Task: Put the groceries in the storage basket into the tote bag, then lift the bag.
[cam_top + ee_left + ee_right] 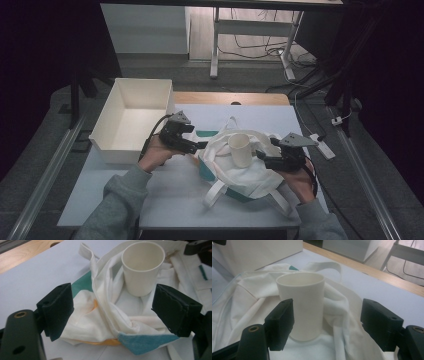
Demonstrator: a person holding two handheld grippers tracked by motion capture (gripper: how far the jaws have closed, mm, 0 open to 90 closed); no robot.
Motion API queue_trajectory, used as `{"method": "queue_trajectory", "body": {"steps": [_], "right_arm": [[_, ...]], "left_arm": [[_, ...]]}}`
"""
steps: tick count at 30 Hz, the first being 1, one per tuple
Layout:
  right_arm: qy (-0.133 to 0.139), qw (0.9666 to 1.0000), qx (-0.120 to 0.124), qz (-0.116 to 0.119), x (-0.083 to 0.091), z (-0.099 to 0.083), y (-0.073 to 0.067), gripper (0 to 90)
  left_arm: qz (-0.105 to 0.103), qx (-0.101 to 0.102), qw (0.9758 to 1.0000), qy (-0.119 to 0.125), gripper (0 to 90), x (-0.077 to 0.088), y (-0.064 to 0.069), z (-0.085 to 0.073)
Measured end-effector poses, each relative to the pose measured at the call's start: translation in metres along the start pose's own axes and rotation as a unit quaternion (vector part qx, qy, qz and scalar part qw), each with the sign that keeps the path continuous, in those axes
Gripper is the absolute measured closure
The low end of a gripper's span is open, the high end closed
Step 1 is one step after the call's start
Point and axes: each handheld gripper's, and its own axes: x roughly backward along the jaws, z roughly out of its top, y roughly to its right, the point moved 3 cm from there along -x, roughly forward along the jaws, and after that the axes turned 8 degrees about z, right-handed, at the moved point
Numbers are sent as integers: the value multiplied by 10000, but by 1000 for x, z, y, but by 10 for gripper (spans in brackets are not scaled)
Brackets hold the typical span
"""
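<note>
A white paper cup (pixel 240 149) stands upright on a crumpled white cloth bag (pixel 245 177) with teal and orange patches and white straps. My left gripper (pixel 199 146) sits at the bag's left edge. In the left gripper view it (pixel 112 312) is open, its jaws on either side of a bunched fold of the bag (pixel 100 322), with the cup (pixel 142 267) beyond. My right gripper (pixel 264 159) is at the cup's right. It (pixel 327 322) is open, and the cup (pixel 303 302) stands just ahead of its left jaw, on the bag (pixel 244 297).
An empty white bin (pixel 132 117) stands at the table's back left, close to my left hand. The pale table top (pixel 170 200) has a wooden strip (pixel 230 98) along its far edge. Beyond it are desk legs and cables on the floor.
</note>
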Motion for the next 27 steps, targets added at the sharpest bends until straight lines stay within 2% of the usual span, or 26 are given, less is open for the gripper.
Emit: {"method": "queue_trajectory", "body": {"steps": [3,8,19,24,27], "right_arm": [[-38,10000,-48,-26,4,-2,2,278],[-1,9999,-73,-106,13,-4,5,285],[14,9997,-130,-183,18,-8,11,285],[-27,9996,-182,-214,20,-10,15,285],[-77,9993,-184,-313,22,-11,18,285]], "left_arm": [[152,-124,9998,-95,188,-2,4,-1],[106,-169,9996,-186,204,-6,11,-1],[126,-52,9995,-284,204,-20,17,-8],[204,117,9991,-362,202,-26,16,-12],[202,241,9987,-413,202,-31,15,-13]]}}
